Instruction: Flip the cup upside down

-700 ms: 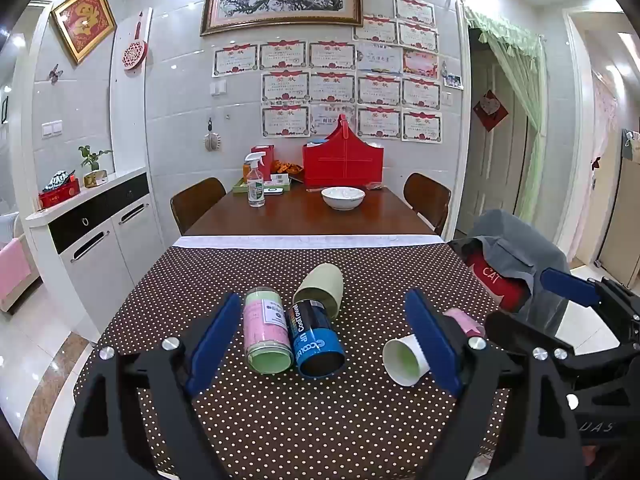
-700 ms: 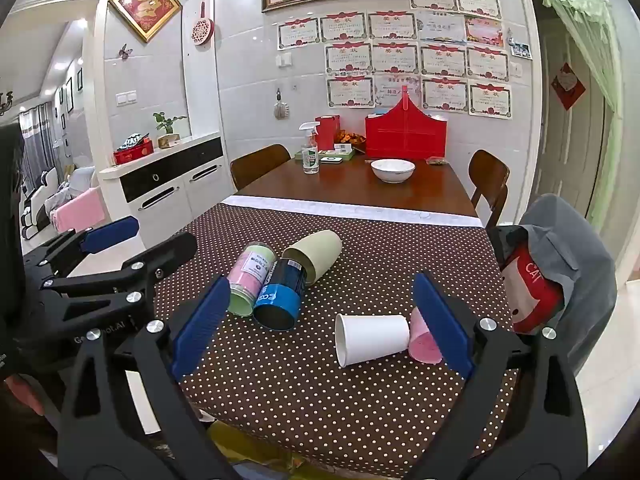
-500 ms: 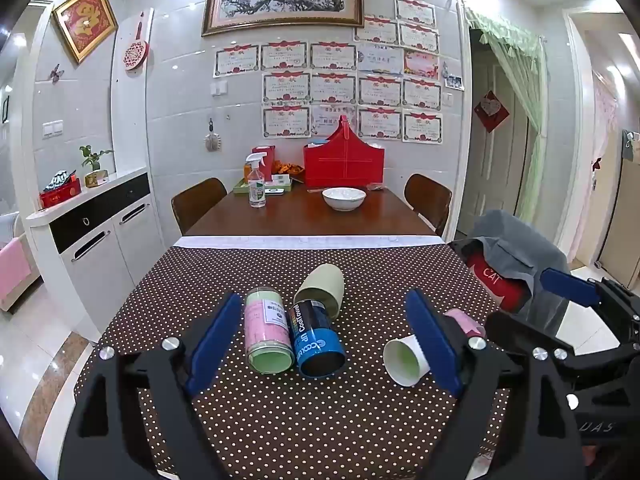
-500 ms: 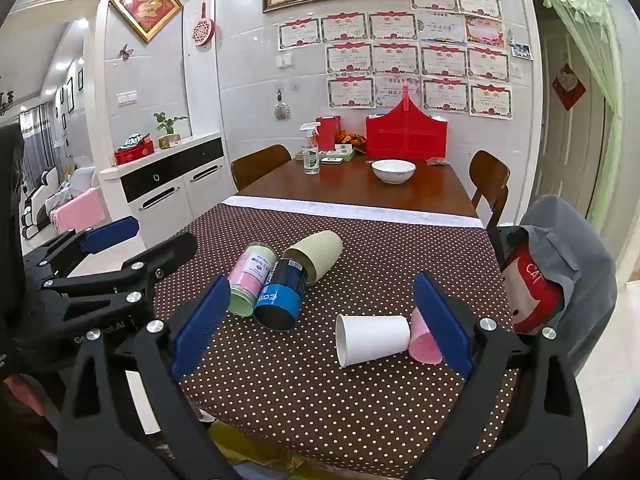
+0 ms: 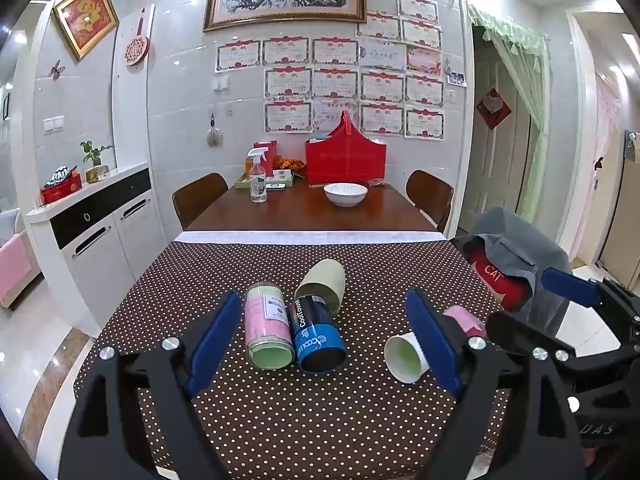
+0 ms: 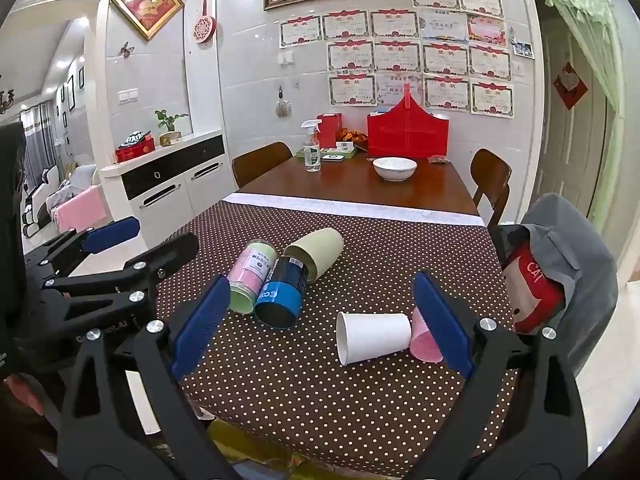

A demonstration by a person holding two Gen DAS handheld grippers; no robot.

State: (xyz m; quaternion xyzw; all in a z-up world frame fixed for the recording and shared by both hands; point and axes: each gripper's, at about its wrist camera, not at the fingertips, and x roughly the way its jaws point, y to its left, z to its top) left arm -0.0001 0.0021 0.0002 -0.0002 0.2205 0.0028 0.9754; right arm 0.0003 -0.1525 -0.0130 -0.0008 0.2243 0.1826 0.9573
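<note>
Several cups lie on their sides on a brown polka-dot tablecloth [image 5: 320,420]. A pink-and-green cup [image 5: 267,330], a blue cup [image 5: 316,334] and a beige cup [image 5: 323,284] cluster at the centre. A white paper cup [image 5: 402,358] and a pink cup [image 5: 460,318] lie to the right. In the right wrist view they show as the pink-and-green cup [image 6: 252,276], blue cup [image 6: 282,292], beige cup [image 6: 316,252], white paper cup [image 6: 372,338] and pink cup [image 6: 424,340]. My left gripper [image 5: 326,344] is open and empty above the near table. My right gripper [image 6: 320,324] is open and empty.
Beyond the cloth, the wooden table [image 5: 312,212] holds a white bowl [image 5: 345,194], a spray bottle [image 5: 257,182] and a red basket [image 5: 346,160]. A chair with a grey jacket [image 5: 516,260] stands at the right. A white cabinet [image 5: 92,236] is at the left.
</note>
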